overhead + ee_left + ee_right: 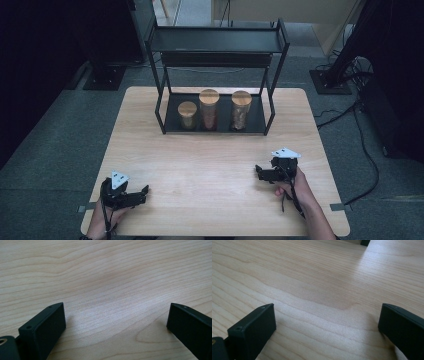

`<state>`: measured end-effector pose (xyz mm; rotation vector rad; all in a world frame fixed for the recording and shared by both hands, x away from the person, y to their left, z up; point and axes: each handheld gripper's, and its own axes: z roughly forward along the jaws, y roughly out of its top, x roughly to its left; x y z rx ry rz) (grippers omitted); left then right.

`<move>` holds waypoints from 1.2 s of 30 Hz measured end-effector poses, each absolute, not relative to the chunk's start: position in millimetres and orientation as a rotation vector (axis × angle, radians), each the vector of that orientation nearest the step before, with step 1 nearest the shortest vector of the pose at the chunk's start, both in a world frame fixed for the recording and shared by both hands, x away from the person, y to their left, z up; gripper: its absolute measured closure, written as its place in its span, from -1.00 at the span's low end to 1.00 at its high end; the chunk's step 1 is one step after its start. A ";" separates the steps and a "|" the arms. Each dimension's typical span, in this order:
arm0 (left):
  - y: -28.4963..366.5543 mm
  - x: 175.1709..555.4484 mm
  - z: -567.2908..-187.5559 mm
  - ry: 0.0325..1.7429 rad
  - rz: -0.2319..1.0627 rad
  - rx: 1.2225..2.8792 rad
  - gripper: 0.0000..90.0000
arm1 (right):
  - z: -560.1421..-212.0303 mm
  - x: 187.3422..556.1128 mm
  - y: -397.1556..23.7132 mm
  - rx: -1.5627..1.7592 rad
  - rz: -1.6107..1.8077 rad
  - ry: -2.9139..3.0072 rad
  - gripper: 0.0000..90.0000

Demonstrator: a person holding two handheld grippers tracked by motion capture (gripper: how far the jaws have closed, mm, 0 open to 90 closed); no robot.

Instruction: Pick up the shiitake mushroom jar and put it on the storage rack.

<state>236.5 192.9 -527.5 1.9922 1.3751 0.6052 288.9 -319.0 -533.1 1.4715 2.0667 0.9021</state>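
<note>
- Three jars (210, 111), wood-lidded, stand in a row on the black rack's (272, 75) lower shelf, well ahead of both jaws.
- Left gripper (142, 192): jaws apart, empty, low over the counter (210, 165).
- Right gripper (260, 172): jaws apart, empty, likewise.

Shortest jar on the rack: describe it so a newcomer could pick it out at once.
Start at the black metal rack standing at the far side of the wooden table. On its bottom shelf three clear jars with round wooden lids stand in a row. The shortest jar is the leftmost, clearly lower than the middle jar and right jar.
</note>
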 end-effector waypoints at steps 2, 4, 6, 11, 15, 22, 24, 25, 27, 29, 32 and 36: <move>192.9 236.5 -527.5 1.375 0.605 1.992 -0.95 | -533.2 287.4 -320.9 1.471 0.901 2.065 -0.98; 192.9 236.5 -527.5 1.375 0.605 1.993 -0.95 | -533.2 285.8 -322.7 1.474 0.900 2.062 -0.98; 192.8 236.5 -527.4 1.375 0.605 1.993 -0.95 | -533.2 284.1 -324.4 1.476 0.897 2.060 -0.98; 192.9 236.5 -527.4 1.375 0.605 1.994 -0.95 | -533.3 280.1 -328.6 1.476 0.893 2.057 -0.98; 192.9 236.5 -527.5 1.375 0.605 1.993 -0.95 | -533.3 277.1 -330.9 1.478 0.891 2.052 -0.98; 192.8 236.5 -527.4 1.375 0.605 1.994 -0.95 | -533.2 271.2 -334.8 1.472 0.890 2.048 -0.98; 192.8 236.5 -527.5 1.376 0.606 1.993 -0.95 | -533.3 269.4 -336.2 1.473 0.888 2.048 -0.98; 192.7 236.4 -527.5 1.377 0.606 1.991 -0.95 | -533.2 268.6 -337.0 1.474 0.888 2.047 -0.98; 192.7 236.4 -527.4 1.378 0.607 1.992 -0.95 | -533.3 267.2 -338.8 1.474 0.886 2.045 -0.98; 192.7 236.4 -527.4 1.378 0.607 1.992 -0.95 | -533.3 266.0 -340.5 1.474 0.885 2.042 -0.98; 192.6 236.4 -527.5 1.378 0.607 1.990 -0.95 | -533.4 263.8 -343.0 1.480 0.882 2.037 -0.98; 192.7 236.4 -527.4 1.378 0.607 1.992 -0.95 | -533.4 261.1 -347.1 1.482 0.879 2.034 -0.98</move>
